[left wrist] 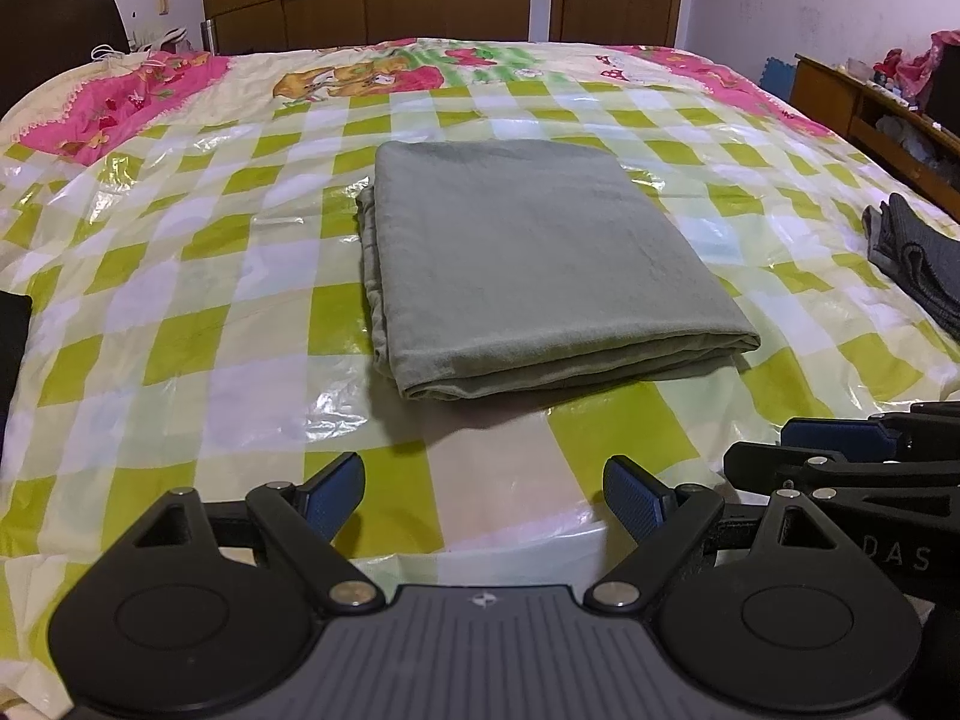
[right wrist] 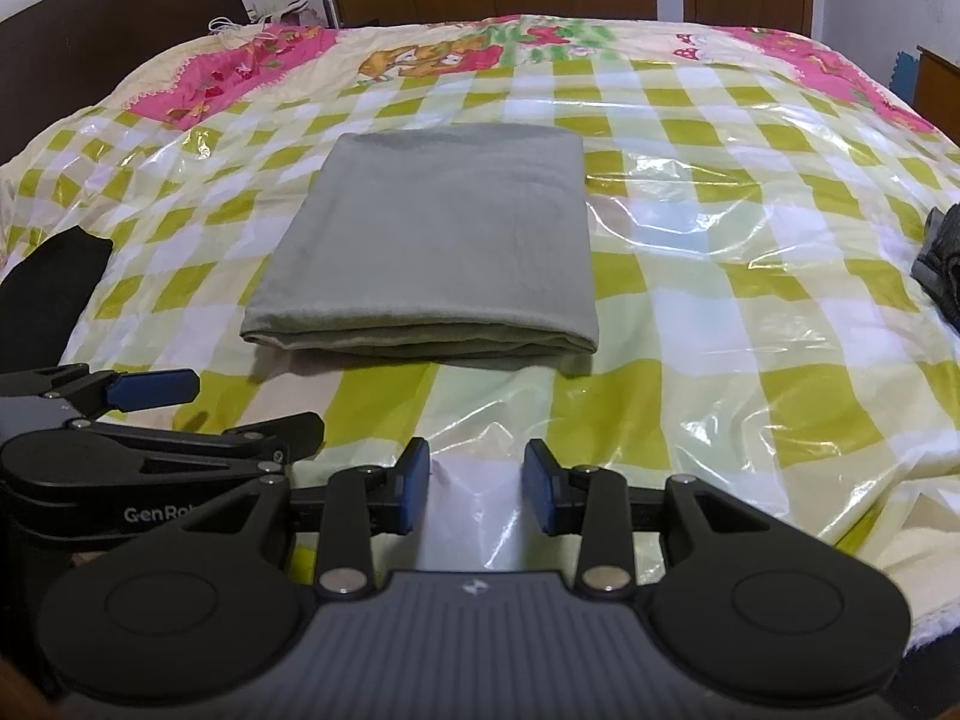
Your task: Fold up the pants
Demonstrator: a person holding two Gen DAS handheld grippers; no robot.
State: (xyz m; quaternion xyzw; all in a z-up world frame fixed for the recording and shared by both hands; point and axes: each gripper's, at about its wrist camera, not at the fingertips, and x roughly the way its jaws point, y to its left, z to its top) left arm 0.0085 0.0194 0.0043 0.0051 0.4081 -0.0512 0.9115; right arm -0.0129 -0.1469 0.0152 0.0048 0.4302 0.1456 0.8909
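Fold looks finished — the pants (left wrist: 528, 264) sit as one flat green packet mid-bed (left wrist: 180, 312), at 12 o'clock from both your grippers. Left gripper (left wrist: 483, 501) jaws released, wide; right gripper (right wrist: 477, 483) jaws part-open, both empty. Next: check or stop. Count — one pants, two grippers, maybe another dark garment (left wrist: 918, 258) at 3 o'clock.
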